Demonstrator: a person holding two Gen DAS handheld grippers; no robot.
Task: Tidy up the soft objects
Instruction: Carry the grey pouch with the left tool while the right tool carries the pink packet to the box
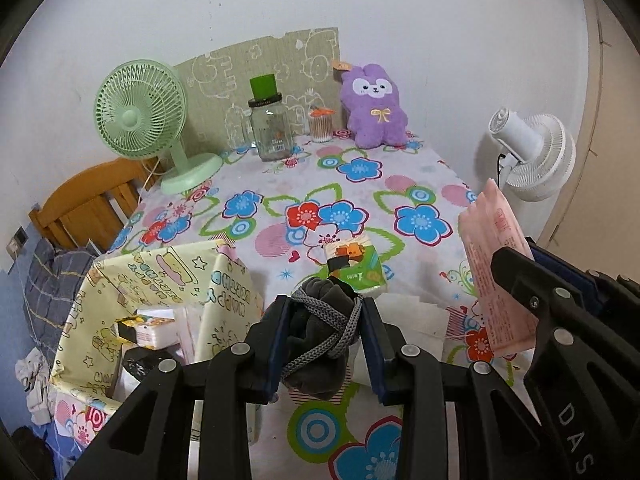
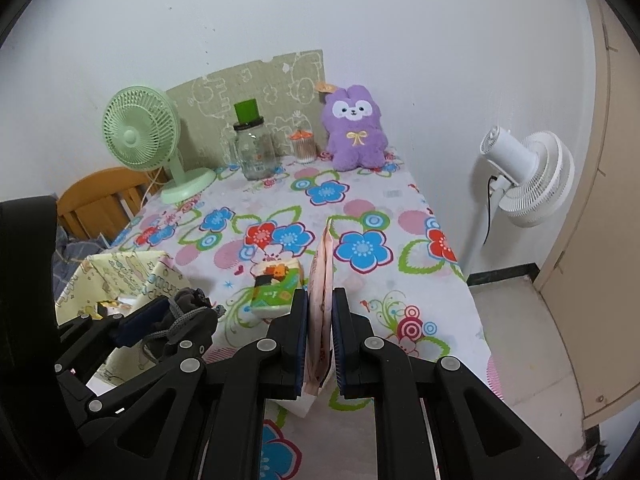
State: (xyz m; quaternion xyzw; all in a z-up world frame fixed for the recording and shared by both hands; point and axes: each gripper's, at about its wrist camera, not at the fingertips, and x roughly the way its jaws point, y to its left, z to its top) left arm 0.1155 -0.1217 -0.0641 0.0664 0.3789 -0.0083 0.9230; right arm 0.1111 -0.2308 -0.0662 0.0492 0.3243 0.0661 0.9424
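My left gripper (image 1: pixel 325 308) is shut on a dark grey drawstring pouch (image 1: pixel 320 340) and holds it above the table beside the yellow patterned storage box (image 1: pixel 160 272). It also shows in the right wrist view (image 2: pixel 172 312). My right gripper (image 2: pixel 320 300) is shut on a pink tissue pack (image 2: pixel 321 280), held upright on edge; the pack also shows in the left wrist view (image 1: pixel 496 264). A green tissue pack (image 1: pixel 354 268) lies on the floral tablecloth ahead of both grippers. A purple plush bunny (image 1: pixel 374 106) sits at the far end against the wall.
The yellow box holds small packs (image 1: pixel 152 328). A green desk fan (image 1: pixel 140 112), a glass jar with a green lid (image 1: pixel 270 128) and a small cotton-swab jar (image 1: pixel 321 124) stand at the back. A white floor fan (image 2: pixel 528 176) stands right of the table; a wooden chair (image 1: pixel 84 204) is left.
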